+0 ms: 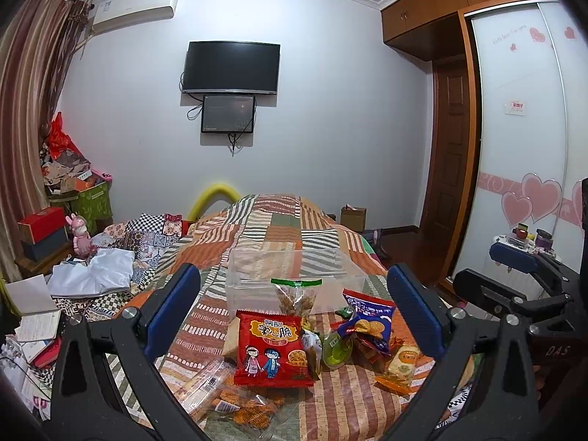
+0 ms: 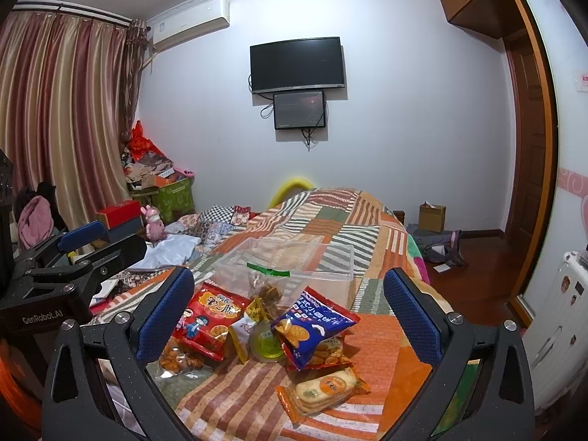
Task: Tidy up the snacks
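A pile of snack packets lies on the patchwork bed quilt (image 1: 257, 228). It includes a red packet (image 1: 272, 351) (image 2: 205, 318), a blue cracker bag (image 1: 367, 321) (image 2: 312, 323), a green jelly cup (image 1: 336, 351) (image 2: 266, 345), an orange-wrapped biscuit pack (image 2: 323, 389) (image 1: 402, 365) and a clear green-topped bag (image 1: 296, 294) (image 2: 268, 286). A clear plastic box (image 1: 294, 275) (image 2: 290, 264) stands just behind the pile. My left gripper (image 1: 294, 312) is open and empty, above and in front of the pile. My right gripper (image 2: 290, 312) is open and empty beside it.
Clothes and books (image 1: 88, 275) lie left of the bed. Boxes (image 1: 40, 231) and a green bin (image 1: 92, 202) stand by the curtain. A wardrobe (image 1: 522, 128) and door are to the right. A TV (image 1: 231, 68) hangs on the far wall.
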`<state>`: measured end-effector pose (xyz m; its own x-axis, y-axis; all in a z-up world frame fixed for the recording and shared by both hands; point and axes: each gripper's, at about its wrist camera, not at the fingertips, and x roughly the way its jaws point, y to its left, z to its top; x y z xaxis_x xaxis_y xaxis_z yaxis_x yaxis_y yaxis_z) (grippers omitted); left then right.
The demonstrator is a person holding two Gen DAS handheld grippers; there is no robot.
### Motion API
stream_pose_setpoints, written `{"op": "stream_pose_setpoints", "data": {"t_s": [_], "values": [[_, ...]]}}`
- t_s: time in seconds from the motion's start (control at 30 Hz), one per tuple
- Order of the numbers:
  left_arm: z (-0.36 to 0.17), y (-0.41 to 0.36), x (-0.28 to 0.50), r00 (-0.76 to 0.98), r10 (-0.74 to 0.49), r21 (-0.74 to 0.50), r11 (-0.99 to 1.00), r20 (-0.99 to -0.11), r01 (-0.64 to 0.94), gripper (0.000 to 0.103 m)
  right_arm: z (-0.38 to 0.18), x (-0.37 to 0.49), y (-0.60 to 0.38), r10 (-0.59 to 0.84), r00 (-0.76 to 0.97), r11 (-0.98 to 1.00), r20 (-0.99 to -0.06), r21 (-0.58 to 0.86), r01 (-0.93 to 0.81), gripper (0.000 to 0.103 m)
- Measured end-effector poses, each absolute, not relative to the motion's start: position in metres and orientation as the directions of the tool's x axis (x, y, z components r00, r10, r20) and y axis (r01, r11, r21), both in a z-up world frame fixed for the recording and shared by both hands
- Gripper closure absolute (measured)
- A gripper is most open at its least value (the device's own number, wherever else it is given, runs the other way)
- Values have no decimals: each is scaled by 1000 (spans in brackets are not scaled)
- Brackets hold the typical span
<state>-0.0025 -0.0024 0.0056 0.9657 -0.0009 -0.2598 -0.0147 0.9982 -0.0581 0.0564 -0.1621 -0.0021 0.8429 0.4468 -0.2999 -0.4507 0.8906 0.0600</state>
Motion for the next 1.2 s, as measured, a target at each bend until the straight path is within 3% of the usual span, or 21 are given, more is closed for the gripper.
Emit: {"op": "stream_pose_setpoints", "data": {"t_s": [1.2], "values": [[5,-6,-3,965,-6,-57,998,-261,-9,0,-2,56,-163,447,843,891,-298,63,-450,0]]}}
